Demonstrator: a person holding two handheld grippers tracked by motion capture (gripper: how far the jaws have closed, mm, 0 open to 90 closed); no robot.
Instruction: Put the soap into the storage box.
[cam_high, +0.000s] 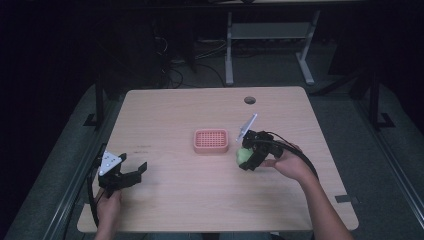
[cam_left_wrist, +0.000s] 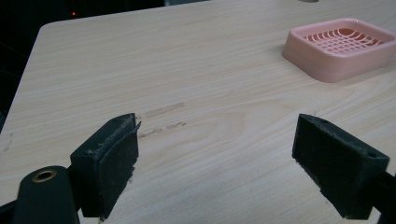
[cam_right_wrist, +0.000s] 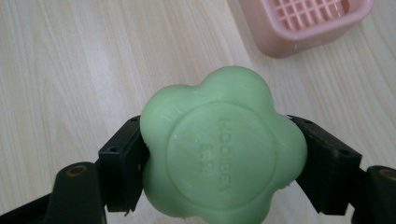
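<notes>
Both tongs are in my sight from above: my right gripper (cam_high: 248, 159) has its jaws clamped on the green flower-shaped soap (cam_right_wrist: 223, 149), one jaw pressed to each side, holding it just above the wooden table (cam_high: 170, 107). The pink soap dish (cam_high: 211, 140) sits just beyond and to the left of those jaws, near but apart from the soap. My left gripper (cam_high: 134, 172) rests low over bare wood with its jaws wide apart, gripping nothing, well away from the dish.

The soap dish (cam_high: 211, 140) is sitting mid-worktop (cam_high: 200, 200). The soap (cam_high: 244, 156) is sitting just right of the dish; the left tool (cam_high: 131, 172) is hovering well left of it.
</notes>
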